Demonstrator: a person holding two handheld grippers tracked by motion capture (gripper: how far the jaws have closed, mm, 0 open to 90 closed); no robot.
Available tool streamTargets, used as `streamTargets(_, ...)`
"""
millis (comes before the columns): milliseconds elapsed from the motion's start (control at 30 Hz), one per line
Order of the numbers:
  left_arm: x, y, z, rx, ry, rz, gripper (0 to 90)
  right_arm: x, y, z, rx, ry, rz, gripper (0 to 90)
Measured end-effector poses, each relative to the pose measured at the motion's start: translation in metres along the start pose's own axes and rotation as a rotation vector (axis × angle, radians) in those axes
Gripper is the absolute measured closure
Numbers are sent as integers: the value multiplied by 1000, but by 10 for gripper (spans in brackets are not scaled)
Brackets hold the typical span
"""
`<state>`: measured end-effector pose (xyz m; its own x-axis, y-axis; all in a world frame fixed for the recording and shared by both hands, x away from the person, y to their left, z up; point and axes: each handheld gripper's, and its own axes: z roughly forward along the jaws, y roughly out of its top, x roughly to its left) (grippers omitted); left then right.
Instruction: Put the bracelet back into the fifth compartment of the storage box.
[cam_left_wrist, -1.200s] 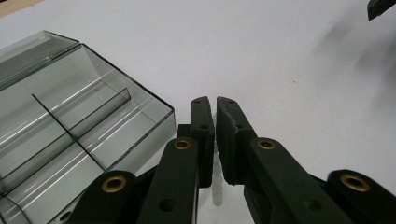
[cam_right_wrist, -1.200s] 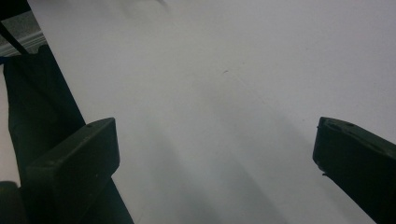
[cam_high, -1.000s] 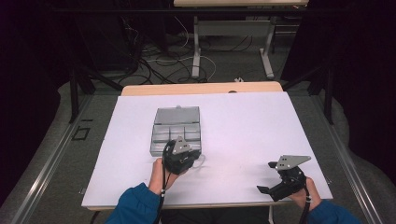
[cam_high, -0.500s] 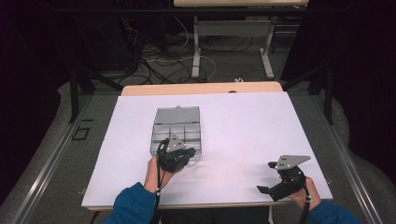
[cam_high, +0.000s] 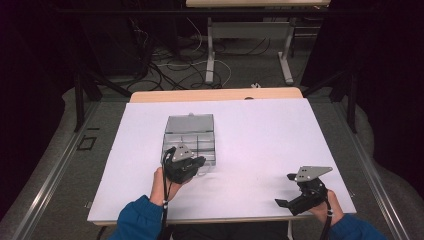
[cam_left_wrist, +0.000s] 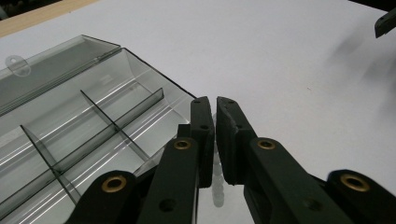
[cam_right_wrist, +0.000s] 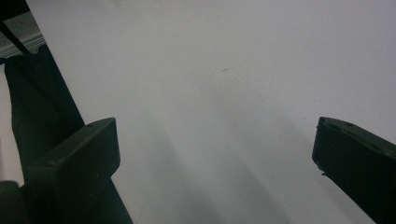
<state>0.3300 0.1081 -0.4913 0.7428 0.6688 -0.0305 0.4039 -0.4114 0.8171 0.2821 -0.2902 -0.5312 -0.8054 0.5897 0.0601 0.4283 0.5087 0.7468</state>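
A clear plastic compartment box (cam_high: 190, 142) lies on the white table, its lid (cam_high: 190, 123) folded open at the far side and its cells looking empty. In the high view my left gripper (cam_high: 201, 162) sits over the box's near right corner. In the left gripper view the box (cam_left_wrist: 93, 121) is to the left, and my left gripper (cam_left_wrist: 215, 100) is shut, with a small pale ribbed piece (cam_left_wrist: 216, 186) pinched between its jaws. My right gripper (cam_high: 286, 190) rests near the table's front right, and in the right gripper view this gripper (cam_right_wrist: 215, 135) is wide open over bare table.
The white table top (cam_high: 260, 135) ends in a wooden strip (cam_high: 215, 95) at the far side. Beyond it are table legs and loose cables (cam_high: 210, 55) on the floor. Blue sleeves (cam_high: 140, 220) enter from the bottom.
My left gripper has shifted slightly to the left along the box's near edge. The right gripper has stayed in place.
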Motion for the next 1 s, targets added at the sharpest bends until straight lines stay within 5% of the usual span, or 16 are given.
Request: streamTargets(1000, 14, 7, -22, -66, 39, -17, 858, 0, 0, 0, 5, -4, -2, 7)
